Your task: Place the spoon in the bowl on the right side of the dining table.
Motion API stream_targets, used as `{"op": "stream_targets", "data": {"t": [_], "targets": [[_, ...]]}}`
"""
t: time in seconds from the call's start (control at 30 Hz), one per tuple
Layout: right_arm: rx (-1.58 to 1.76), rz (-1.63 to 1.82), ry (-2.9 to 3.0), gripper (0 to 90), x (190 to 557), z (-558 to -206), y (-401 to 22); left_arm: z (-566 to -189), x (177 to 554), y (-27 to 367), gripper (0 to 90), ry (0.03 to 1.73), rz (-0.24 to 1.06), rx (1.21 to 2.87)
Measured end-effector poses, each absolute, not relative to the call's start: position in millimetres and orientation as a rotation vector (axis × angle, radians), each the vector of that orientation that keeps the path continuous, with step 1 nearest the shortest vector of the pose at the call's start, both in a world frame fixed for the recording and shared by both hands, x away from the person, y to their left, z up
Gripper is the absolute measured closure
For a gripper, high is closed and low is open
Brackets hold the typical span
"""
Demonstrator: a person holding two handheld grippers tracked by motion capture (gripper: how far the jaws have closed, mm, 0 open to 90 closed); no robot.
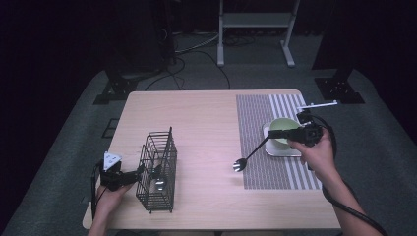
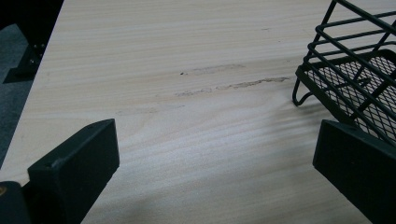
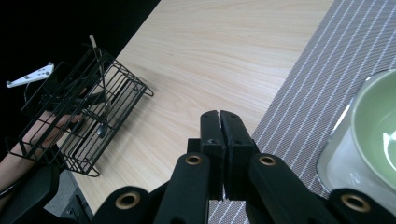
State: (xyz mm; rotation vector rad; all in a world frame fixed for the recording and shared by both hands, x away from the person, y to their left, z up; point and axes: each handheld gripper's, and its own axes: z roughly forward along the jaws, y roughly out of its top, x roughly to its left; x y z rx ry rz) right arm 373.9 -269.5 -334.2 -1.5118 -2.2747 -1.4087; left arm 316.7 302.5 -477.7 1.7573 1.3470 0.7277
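Note:
A black wire basket [image 1: 158, 169] stands on the wooden table [image 1: 196, 118] at the front left, with a metal utensil [image 1: 160, 184] inside it. My left gripper [image 1: 139, 172] is open at the basket's left side, the basket's corner [image 2: 355, 70] beside its right jaw and nothing between the jaws [image 2: 215, 154]. My right gripper [image 1: 273, 133] is shut on the black handle of a spoon [image 1: 244, 160], whose shiny head hangs low over the placemat's left edge. In the right gripper view the jaws [image 3: 219, 123] are pressed together and the spoon is hidden.
A grey striped placemat [image 1: 255, 110] covers the table's right part. On it a green bowl [image 1: 283, 128] sits on a white square dish [image 1: 284, 150], right behind my right gripper. Dark floor, stands and cables surround the table.

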Motion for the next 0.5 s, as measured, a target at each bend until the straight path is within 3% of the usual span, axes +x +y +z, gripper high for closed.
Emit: {"op": "stream_targets", "data": {"t": [0.5], "targets": [[-1.584,-1.419,-2.243,88.4,375,-339,-288,-478,317,302,0.0,1.347,0.729,1.757]]}}
